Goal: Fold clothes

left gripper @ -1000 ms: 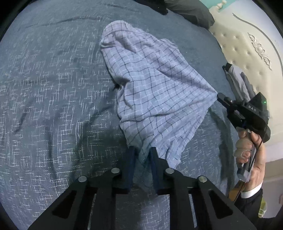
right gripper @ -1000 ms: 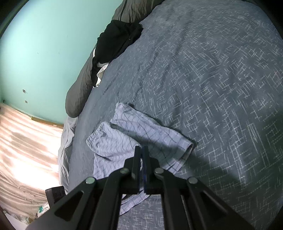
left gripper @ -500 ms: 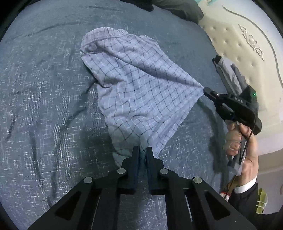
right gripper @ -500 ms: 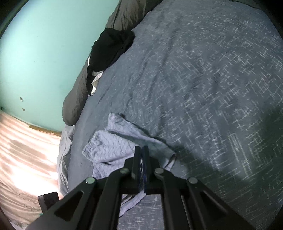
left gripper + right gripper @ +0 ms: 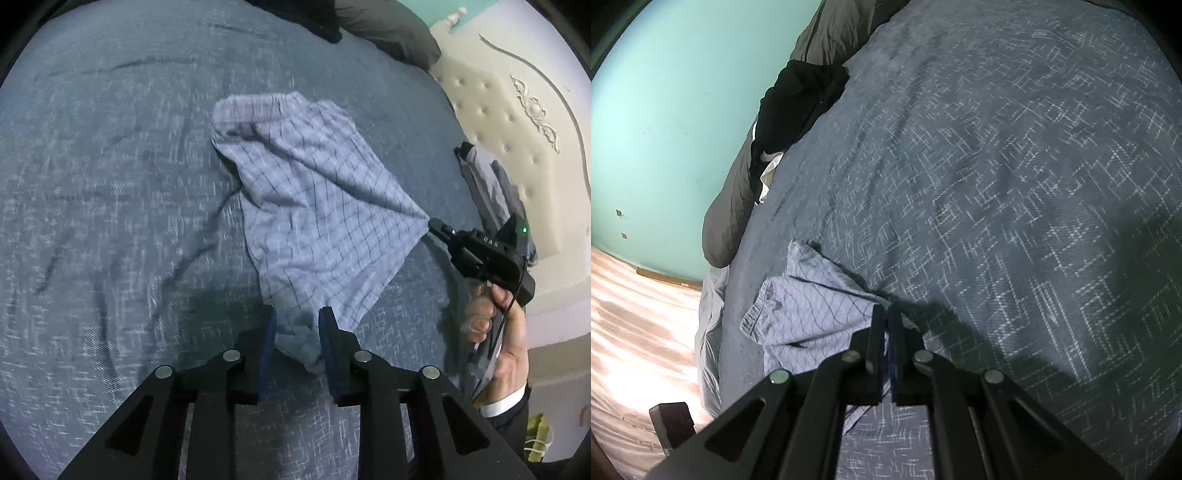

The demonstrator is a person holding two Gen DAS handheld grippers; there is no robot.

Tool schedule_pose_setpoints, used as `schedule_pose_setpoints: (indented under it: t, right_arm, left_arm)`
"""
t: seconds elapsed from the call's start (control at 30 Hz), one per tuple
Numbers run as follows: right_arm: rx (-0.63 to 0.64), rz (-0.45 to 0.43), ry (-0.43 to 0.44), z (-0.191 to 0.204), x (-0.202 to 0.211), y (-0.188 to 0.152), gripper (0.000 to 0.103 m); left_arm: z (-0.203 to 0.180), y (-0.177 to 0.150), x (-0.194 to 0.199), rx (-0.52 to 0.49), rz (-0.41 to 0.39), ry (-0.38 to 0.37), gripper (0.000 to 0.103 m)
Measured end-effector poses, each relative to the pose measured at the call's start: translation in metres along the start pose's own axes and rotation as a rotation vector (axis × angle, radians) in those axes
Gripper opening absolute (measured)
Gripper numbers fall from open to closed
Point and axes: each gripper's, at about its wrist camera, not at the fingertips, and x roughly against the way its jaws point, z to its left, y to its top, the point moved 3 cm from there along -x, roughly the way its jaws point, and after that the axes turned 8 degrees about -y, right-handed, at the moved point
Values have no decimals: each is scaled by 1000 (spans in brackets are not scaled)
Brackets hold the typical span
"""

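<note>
Checked shorts: pale blue-grey plaid, lying on your dark blue bedspread, roughly mid-bed in the left wrist view; elastic waistband at the far end, cloth drawn to a point on the right.
Near edge: a bunched corner of the shorts sits between the fingers of your left gripper; cloth is rumpled there.
Left gripper state: jaws apart and just been opening; the blue pads stand off the cloth on both sides, so you are no longer pinching it.
Right gripper: jaws together, clamped on the right-hand corner of the shorts; cloth is pulled taut from that tip towards the waistband.
Right hand: wrapped round the gripper handle, white cuff and dark sleeve below it, at the right edge of the bed.
Far edge: waistband lies flat on the bedspread, slightly curled at its left end.
Open room, left: wide stretch of bare bedspread to the left of the shorts, with a few shallow creases.
Open room, far: bare bedspread beyond the waistband up to a grey pillow.
Right limit: cream tufted headboard close behind your right gripper; a grey garment lies against it.
Bed edge: in the right wrist view, a black garment lies at the far left side, by a teal wall.
</note>
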Motion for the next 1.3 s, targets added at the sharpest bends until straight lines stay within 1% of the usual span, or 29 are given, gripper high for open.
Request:
schedule_pose_setpoints:
  t: [0.1,0.23,0.33,0.47,0.57,0.63,0.7,0.83,0.93,1.03,1.13,1.3]
  right_arm:
    - [-8,-1,3,0,0,1,2]
    - [-10,-1,9,0,0,2,2]
    - [-15,0,9,-1,0,2,2]
    - [-28,-5,10,-4,2,2,2]
    - [-40,-15,8,-6,5,2,2]
    - [-41,-13,7,-7,5,2,2]
    - [-39,-9,7,-6,4,1,2]
    - [-35,-6,13,-4,3,1,2]
    - [-38,-5,12,-5,3,1,2]
    - [-39,-4,10,-6,2,1,2]
    - [-35,-5,11,-4,2,1,2]
    - [-43,-5,12,-6,2,2,2]
  left_arm:
    - [-4,-8,-9,8,23,-17,26]
    - [-2,-17,-9,25,24,-27,26]
    - [1,-20,-8,31,22,-15,26]
    - [14,-18,-7,58,-10,20,26]
    - [22,-17,-11,85,-8,5,26]
    - [21,-17,-14,84,3,-11,29]
    - [23,-18,-16,97,3,-18,35]
    - [28,-14,-8,133,-37,-38,38]
    - [34,-10,-3,154,-60,-44,42]
    - [36,-8,-6,154,-56,-53,42]
    - [31,-7,-14,132,-38,-65,42]
    - [24,-17,-28,96,1,-39,41]
